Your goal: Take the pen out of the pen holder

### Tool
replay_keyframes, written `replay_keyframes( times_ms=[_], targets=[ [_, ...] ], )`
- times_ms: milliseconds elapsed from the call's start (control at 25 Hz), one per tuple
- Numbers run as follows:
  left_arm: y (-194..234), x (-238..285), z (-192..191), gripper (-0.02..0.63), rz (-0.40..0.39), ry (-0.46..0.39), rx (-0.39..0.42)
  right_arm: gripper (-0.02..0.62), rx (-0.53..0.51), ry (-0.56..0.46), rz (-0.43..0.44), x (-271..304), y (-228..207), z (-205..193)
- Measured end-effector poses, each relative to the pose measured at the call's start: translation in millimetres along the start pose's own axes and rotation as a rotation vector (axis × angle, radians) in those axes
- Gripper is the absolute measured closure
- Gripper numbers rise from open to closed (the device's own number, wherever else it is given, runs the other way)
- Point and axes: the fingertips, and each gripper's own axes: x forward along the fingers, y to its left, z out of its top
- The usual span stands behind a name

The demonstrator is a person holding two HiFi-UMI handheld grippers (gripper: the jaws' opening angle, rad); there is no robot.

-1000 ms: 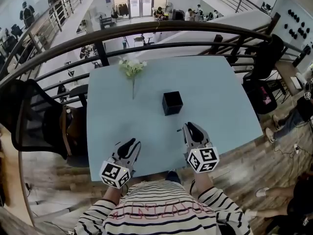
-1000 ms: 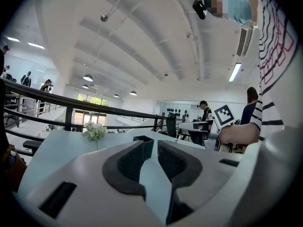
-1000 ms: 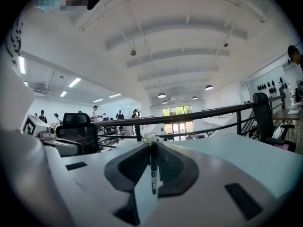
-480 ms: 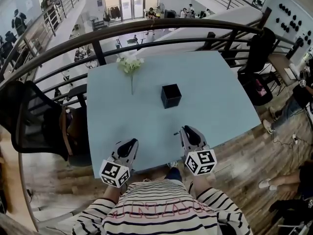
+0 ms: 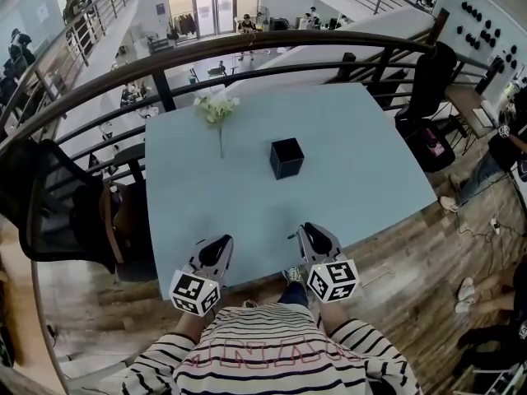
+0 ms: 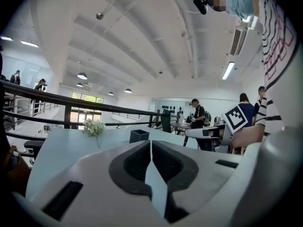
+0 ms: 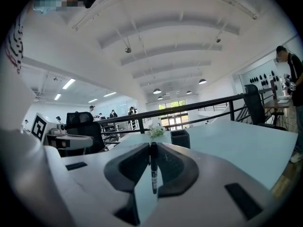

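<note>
Black pen (image 7: pixel 153 174) sits clamped in the right hand-held gripper (image 5: pixel 300 231) over the near edge of the worktop (image 5: pixel 206 196), already out of the pen holder (image 5: pixel 286 157), but that skinny grip could slip on a jolt, while the left hand-held gripper (image 6: pixel 151 143) is closing on nothing.

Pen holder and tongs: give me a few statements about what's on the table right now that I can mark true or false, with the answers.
1. The right tongs grip a black pen. True.
2. The pen holder lies tipped on its side. False: it stands upright on the blue table.
3. A white flower lies on the table, left of the pen holder in the head view. True.
4. The pen holder sits between the right tongs' jaws. False: it stands well apart from them, farther out on the table.
</note>
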Motion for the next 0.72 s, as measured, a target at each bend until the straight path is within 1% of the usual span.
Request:
replay_keyframes(
  times_ms=[240,720],
  targets=[
    [-5.3,1.3,-2.3,0.572,-0.033,0.002,-0.004,0.528,-0.012,0.01,-0.008,-3.3,4.4,-3.5],
    [-8.0,-1.8,-5.6,0.572,-0.045,0.014,-0.013,0.528,-0.014,0.012,-0.002,-4.3,9.2,-3.3]
  ],
)
